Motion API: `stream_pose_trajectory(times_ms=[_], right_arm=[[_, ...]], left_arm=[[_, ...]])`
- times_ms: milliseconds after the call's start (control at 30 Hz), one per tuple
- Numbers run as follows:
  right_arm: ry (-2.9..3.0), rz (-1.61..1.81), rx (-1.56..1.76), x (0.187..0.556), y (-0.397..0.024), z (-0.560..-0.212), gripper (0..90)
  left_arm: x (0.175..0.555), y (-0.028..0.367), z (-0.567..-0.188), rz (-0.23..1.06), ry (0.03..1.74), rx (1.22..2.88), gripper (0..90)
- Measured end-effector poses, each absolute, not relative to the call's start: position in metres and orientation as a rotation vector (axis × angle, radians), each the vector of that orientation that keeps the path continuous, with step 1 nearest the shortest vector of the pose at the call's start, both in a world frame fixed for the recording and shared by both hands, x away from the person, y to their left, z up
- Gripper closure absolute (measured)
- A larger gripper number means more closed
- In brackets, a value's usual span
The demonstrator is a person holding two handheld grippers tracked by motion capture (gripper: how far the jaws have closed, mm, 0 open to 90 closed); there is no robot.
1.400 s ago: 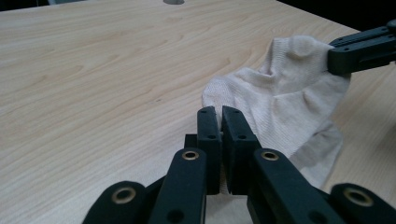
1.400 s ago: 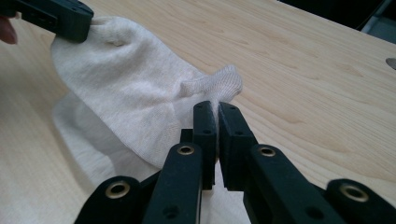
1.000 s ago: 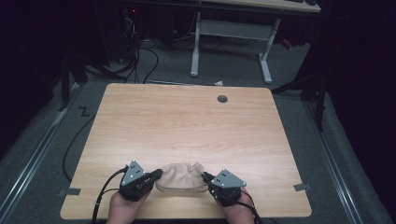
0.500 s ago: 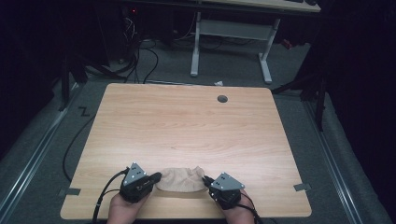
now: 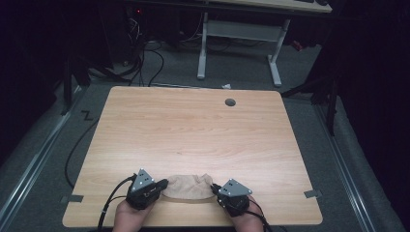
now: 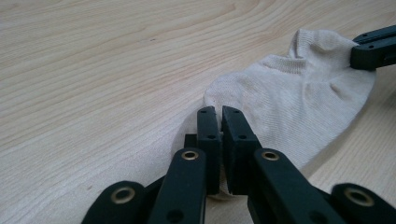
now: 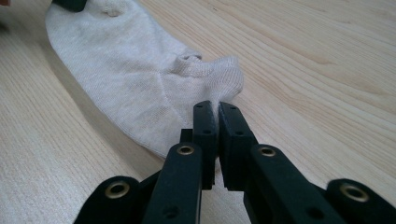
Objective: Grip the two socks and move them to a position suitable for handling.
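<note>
A beige ankle sock (image 5: 187, 186) lies stretched between my two grippers near the table's front edge. My left gripper (image 5: 163, 184) is shut on the sock's left end; in the left gripper view its jaws pinch the sock (image 6: 289, 98) at the left gripper (image 6: 218, 111) tips. My right gripper (image 5: 214, 187) is shut on the other end, by the cuff opening; the right gripper view shows the sock (image 7: 135, 79) caught between the right gripper (image 7: 215, 106) jaws. The far tip of the right gripper (image 6: 373, 44) appears in the left gripper view holding the sock's edge.
The wooden table (image 5: 193, 130) stretches away beyond the sock, with a round cable hole (image 5: 230, 102) near its back edge. Black cables trail off the front left. A white desk frame (image 5: 241, 34) stands on the floor behind the table.
The sock looks slightly flatter and more stretched between the grippers. Both hands stay near the front edge, barely moved.
</note>
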State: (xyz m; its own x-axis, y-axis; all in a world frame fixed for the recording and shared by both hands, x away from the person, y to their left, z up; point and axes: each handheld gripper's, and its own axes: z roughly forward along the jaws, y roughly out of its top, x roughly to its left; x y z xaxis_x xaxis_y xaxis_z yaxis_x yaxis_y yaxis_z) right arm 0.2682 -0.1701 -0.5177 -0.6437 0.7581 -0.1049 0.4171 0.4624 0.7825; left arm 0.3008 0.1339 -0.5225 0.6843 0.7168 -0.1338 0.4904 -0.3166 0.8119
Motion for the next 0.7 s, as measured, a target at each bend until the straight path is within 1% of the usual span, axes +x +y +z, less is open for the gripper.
stream_pose_trajectory(times_ms=[433,700], right_arm=[[2.307,0.981,0.996,0.272,-0.168,-0.527,86.2],[2.303,0.970,1.030,0.284,-0.171,-0.528,84.4]], left_arm=[[0.301,0.129,-0.531,0.359,0.942,2.041,84.7],[0.311,0.122,-0.533,0.394,0.951,2.081,83.8]])
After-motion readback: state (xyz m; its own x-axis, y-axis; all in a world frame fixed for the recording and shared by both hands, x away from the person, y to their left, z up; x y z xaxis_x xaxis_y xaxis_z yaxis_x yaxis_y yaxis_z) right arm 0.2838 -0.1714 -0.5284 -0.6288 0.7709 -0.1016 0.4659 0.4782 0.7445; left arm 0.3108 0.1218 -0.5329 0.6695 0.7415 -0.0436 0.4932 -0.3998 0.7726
